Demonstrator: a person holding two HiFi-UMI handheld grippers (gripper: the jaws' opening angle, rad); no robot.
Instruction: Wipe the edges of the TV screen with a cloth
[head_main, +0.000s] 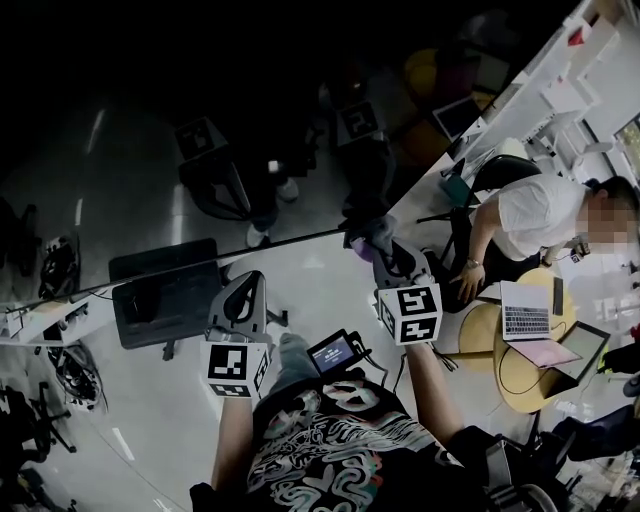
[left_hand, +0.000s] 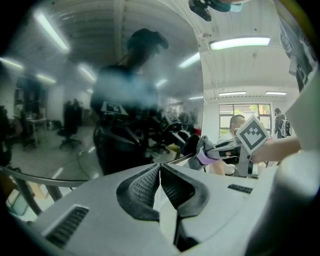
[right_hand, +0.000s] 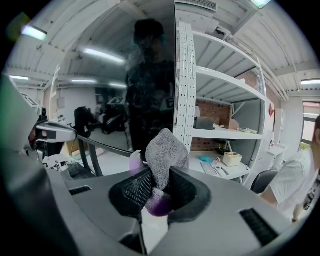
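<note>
working the corner

right gripper (right_hand: 159, 186) pinches the grey cloth (right_hand: 165, 149) at the tv screen (right_hand: 100, 75), where the lower and side edges meet. left gripper (left_hand: 160, 181) has its jaws pressed together on nothing. the next move looks like a slide along one edge. shelves (right_hand: 225, 132) crowd the side edge, while the lower edge runs open leftward.

We can read no text, number or brand anywhere; the cube (head_main: 410, 312) on the right gripper (head_main: 378, 245) carries only black-and-white squares.
</note>
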